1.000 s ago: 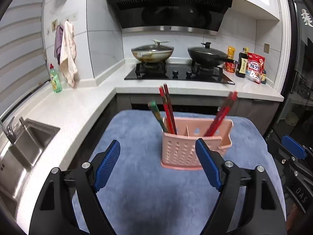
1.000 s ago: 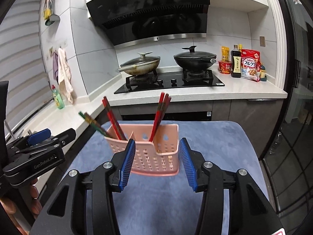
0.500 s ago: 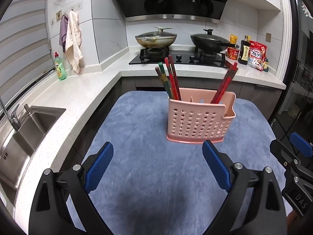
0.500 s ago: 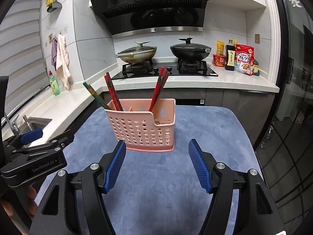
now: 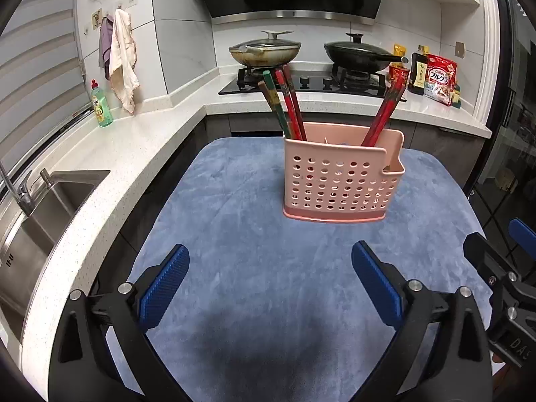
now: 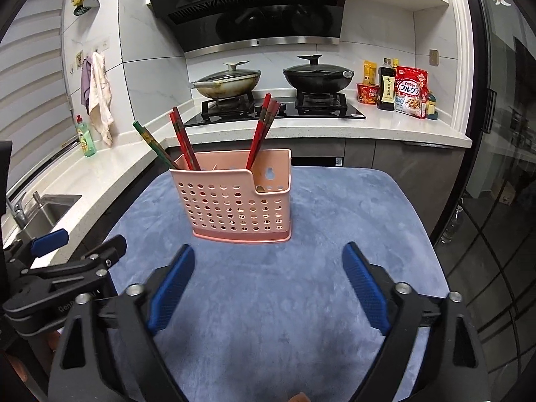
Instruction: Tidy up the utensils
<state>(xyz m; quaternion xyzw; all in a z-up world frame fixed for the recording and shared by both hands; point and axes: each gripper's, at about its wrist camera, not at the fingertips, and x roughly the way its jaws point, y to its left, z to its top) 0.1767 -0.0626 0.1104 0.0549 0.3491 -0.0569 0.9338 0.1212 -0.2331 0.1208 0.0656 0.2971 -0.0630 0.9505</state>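
Ahead of both claws, well apart from their tips, the pink utensil holder [image 5: 341, 181] stands upright on the blue mat [image 5: 234, 268] that covers the counter. Left claw [image 5: 269, 288]: jaws opening, nearly at full spread, nothing between them but mat. Right claw [image 6: 268, 284]: jaws opening too, also empty; its left pad is blurred.

Contents, as far as visible: green chopsticks [image 6: 152, 144] and a red pair [image 6: 182, 140] lean out of the compartment on the left claw's side; another red bundle [image 6: 261, 130] leans from the middle toward the far side. The low notched compartment on the right claw's side looks mostly empty; something small sits low in it, too small to tell.

No loose utensils show on the mat. Judgement: sorting looks done or close to it, and the step in hand reads as letting go and backing clear.

Doing it well:
- Hold both claws wide and keep them low, so neither clips the holder's rim or the leaning sticks.
- Holder is light, perforated plastic on soft pile; a nudge would likely tip or slide it.
- If the green pair needs its own slot, grip near the top ends and lift straight up.
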